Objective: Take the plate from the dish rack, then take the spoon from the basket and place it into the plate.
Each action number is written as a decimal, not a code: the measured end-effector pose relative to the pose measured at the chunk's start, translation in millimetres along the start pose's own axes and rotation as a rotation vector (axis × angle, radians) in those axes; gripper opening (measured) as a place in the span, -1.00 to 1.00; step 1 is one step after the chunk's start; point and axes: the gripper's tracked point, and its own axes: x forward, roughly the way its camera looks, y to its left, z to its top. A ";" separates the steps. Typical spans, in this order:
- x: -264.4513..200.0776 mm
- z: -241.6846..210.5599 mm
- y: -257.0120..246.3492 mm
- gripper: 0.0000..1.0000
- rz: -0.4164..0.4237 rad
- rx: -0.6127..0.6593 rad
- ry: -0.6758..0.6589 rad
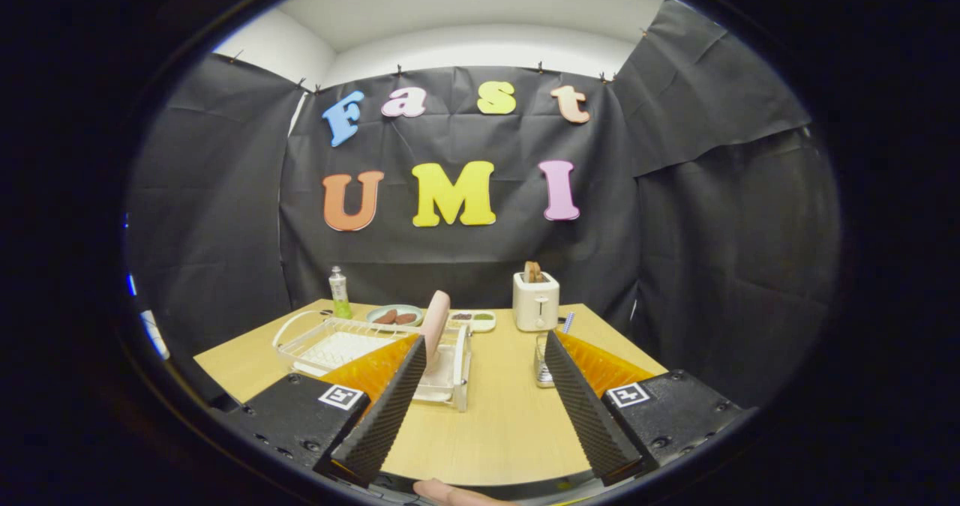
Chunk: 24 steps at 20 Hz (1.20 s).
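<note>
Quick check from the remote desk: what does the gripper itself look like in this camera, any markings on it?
The gripper has two long wedge-shaped fingers with finely ribbed inner faces. Each sits on a blocky black mount with visible screws, and each mount carries a square black-and-white tag. Translucent orange ribbed panels back the fingers. No cables visible.

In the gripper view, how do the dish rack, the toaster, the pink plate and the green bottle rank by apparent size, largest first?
1. Dish rack, clearly largest.
2. Toaster.
3. Pink plate, standing on edge in the rack; it is nearer than the toaster, so this order is unsure.
4. Green bottle, smallest.
The claw is open, holding nothing.
</note>
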 end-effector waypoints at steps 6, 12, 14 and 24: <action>36.3 16.9 9.8 1.00 0.010 -0.009 0.048; 110.8 30.9 18.1 1.00 0.011 -0.046 0.203; 139.5 35.5 22.9 1.00 0.017 -0.051 0.258; 250.9 23.4 70.0 1.00 0.038 -0.160 0.570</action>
